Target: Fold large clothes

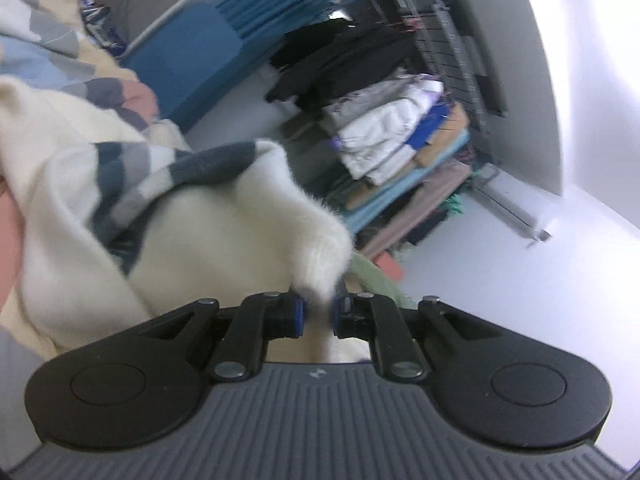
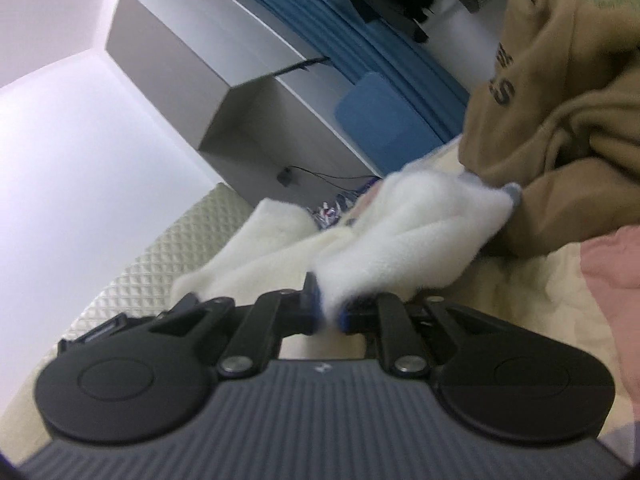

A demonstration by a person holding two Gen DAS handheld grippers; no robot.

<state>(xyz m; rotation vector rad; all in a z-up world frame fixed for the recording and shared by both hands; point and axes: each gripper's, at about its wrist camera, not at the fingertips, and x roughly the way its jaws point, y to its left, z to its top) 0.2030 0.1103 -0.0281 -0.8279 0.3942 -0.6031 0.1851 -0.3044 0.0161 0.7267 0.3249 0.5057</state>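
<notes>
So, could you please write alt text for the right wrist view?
The right gripper is shut on a fold of a fluffy white sweater, above a cream quilted bedspread. A brown garment is heaped to the right, with grey cabinets behind.

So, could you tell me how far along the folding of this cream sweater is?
Done: both grips are made. The left gripper is shut on a fluffy edge of the cream sweater, and the right gripper is shut on another part of it. In hand: the sweater hangs bunched between them. Left: no fold shows yet; the brown garment beside it lies crumpled.
</notes>
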